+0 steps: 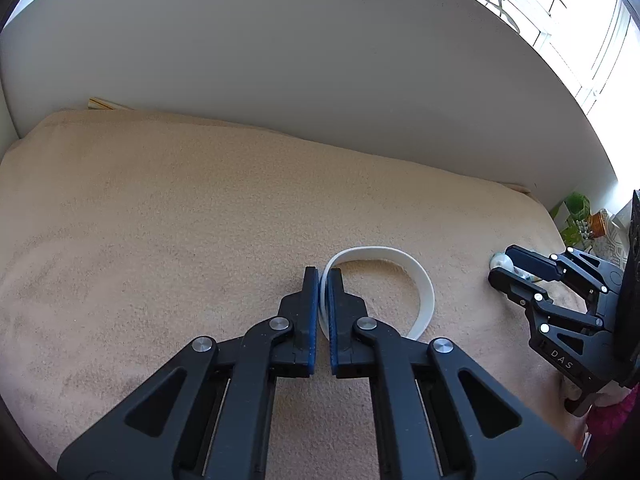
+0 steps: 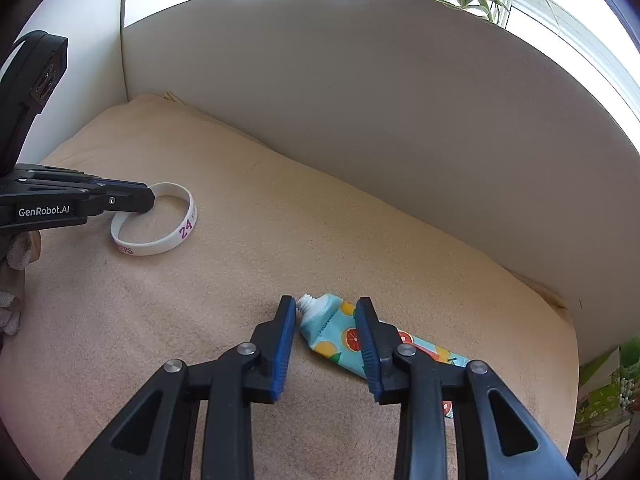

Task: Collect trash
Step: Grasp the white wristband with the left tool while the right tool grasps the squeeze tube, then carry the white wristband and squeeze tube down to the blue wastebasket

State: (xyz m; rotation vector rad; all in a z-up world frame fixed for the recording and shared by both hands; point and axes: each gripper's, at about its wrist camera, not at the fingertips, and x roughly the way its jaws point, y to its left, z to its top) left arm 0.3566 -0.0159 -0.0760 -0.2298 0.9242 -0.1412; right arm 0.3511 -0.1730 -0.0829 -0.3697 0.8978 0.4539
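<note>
Blanket (image 2: pixel 280 216): beige, napped fleece spread against a smooth white wall (image 2: pixel 360 100).
Tube (image 2: pixel 332 332): soft, printed with citrus slices, capless, lying near the blanket's right edge; right gripper (image 2: pixel 326 308) straddles its neck, fingers narrow, contact unclear.
Wristband (image 2: pixel 160 240): white rubber loop, mid-blanket toward the left edge, pinched tight in left gripper (image 1: pixel 323 276).
</note>
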